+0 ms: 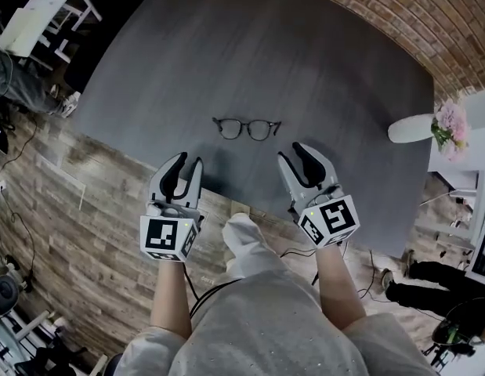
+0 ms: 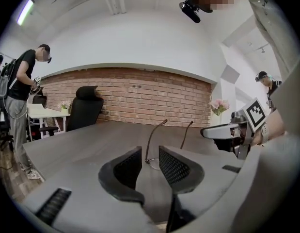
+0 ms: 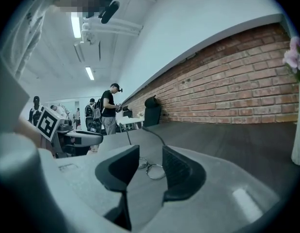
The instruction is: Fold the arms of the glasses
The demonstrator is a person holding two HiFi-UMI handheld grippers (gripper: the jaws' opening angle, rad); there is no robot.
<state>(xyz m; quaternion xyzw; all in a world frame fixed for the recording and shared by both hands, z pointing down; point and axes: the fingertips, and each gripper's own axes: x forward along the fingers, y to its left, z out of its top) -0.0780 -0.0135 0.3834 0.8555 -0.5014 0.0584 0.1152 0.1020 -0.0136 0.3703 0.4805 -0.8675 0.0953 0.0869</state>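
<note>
The left gripper (image 1: 189,161) and right gripper (image 1: 293,149) are hovering open (both empty) before the unfolded glasses (image 1: 247,128), likely lining up each arm.

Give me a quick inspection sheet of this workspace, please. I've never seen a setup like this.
Surface: grey table.
Job's things: glasses mid-table, arms unfolded and sticking up.
Clutter: vase of flowers at the table's right edge.
Grippers: left gripper and right gripper both open, empty, short of the glasses.
Cables: cable on the floor by the wearer's legs.
Surroundings: brick wall, wood floor, bystander.
</note>
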